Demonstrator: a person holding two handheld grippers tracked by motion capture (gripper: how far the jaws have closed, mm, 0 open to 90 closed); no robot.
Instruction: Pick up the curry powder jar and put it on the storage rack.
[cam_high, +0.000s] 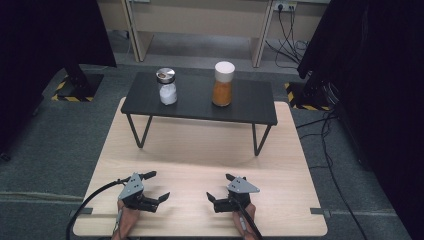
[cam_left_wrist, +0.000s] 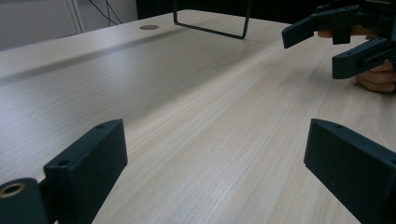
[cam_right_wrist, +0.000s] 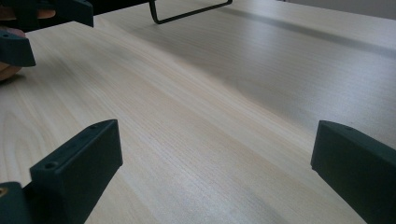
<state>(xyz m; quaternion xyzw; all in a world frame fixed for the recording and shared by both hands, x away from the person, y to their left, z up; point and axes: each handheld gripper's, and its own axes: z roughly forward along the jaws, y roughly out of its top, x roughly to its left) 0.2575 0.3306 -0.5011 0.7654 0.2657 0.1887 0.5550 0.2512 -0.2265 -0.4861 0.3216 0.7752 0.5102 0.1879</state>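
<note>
Below, pale wood-grain table (cam_high: 200, 145), smooth and rectangular. Farther back, flat black shelf (cam_high: 200, 102) on thin wire legs. On it, tall orange-filled jar (cam_high: 223, 84) right, short jar of white grains (cam_high: 167, 87) left, well apart. Near edge: left gripper (cam_high: 156, 186) and right gripper (cam_high: 220, 189), jaws spread wide, holding nothing.

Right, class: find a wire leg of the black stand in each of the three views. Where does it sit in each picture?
High view: a wire leg under the black stand, left of centre.
Left gripper view: a wire leg at top centre.
Right gripper view: a wire leg at the top, left of centre.
Shared landmark: the pale wooden table.
</note>
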